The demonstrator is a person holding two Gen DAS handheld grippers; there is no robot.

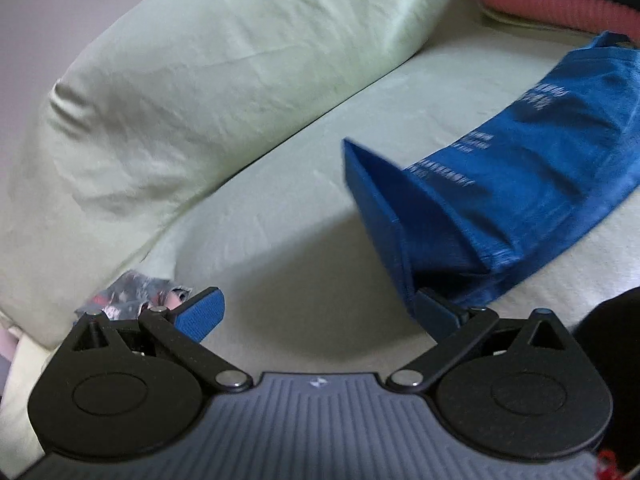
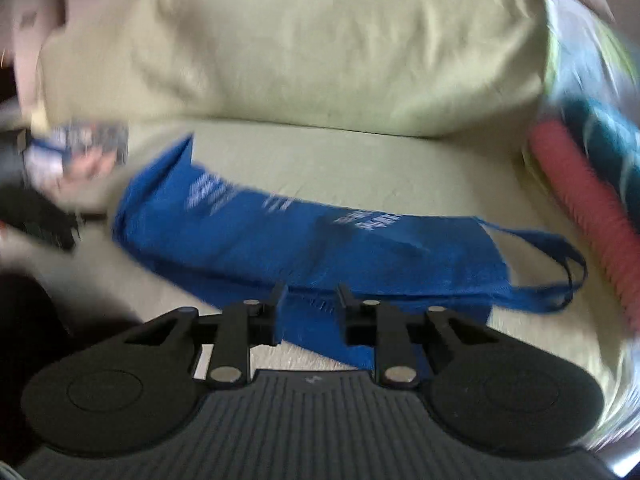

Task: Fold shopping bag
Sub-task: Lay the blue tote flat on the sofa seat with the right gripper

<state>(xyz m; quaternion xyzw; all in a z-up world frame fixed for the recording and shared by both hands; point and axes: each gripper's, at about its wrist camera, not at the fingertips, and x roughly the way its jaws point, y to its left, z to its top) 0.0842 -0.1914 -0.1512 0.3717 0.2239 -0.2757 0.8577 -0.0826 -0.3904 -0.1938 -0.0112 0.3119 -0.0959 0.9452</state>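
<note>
Left wrist view: the left hand-held gripper [image 1: 320, 312] stands wide open and holds nothing; its right finger lies against or just beside the near corner of the blue shopping bag [image 1: 520, 152], though contact cannot be confirmed. The bag occupies the right half of that frame, lying on the pale green bed sheet [image 1: 280, 240], its long axis running from lower centre up to the upper right. Its near end stands open as a raised flap. A pale green pillow [image 1: 200, 80] fills the upper left; a crumpled foil-like item [image 1: 132, 292] sits at lower left, identity unclear. A pink ribbed roll [image 1: 560, 4] lies at the upper right edge, cut off by the frame. Right wrist view: the right hand-held gripper [image 2: 308, 312] is partly closed, and a fold of the bag's near edge lies between its fingers; whether the pads actually pinch the cloth cannot be told. Here the bag runs across the frame from centre left to right, narrowed to a long strip, with a strap handle [image 2: 560, 264] looping out at the right. The right gripper is judged the nearer, at the strip's middle. This view is heavily blurred; the printing on the bag is illegible and the objects at far left cannot be identified.
</note>
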